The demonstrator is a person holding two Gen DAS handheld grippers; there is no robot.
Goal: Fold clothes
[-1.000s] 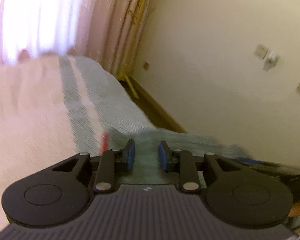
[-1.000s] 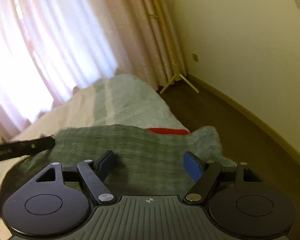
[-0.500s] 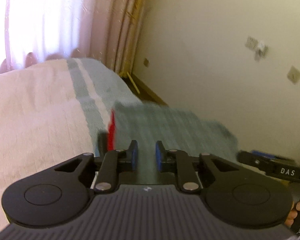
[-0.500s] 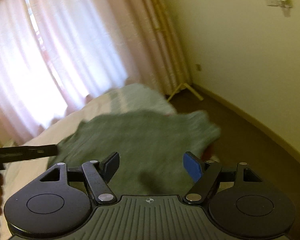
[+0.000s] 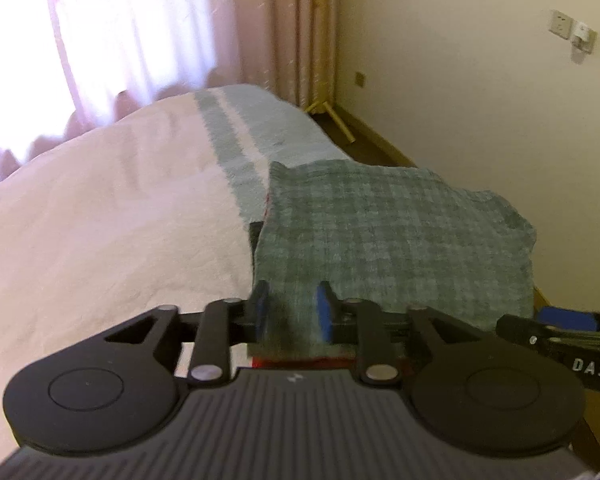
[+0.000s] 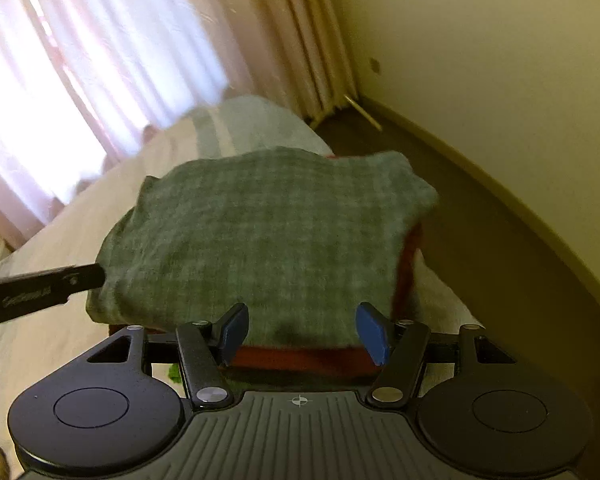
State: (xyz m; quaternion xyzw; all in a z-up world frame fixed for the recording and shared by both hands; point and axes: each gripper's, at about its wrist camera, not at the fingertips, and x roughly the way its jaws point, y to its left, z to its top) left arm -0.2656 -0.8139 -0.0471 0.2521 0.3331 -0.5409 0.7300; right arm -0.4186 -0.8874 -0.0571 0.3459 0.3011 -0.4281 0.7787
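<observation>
The bed (image 5: 100, 208) stood between curtain (image 5: 140, 20) and wall (image 5: 460, 80). Left hand-held gripper (image 5: 292, 312) pinched the cloth (image 5: 380, 232); right hand-held gripper (image 6: 304, 332) was spread around its near edge.

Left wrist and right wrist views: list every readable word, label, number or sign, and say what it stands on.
"DAS": white letters on the right hand-held gripper, seen in the left wrist view.
Pale lettering on the left hand-held gripper in the right wrist view: too blurred to read.
Small emblems on both gripper bodies: symbols, no text.
</observation>
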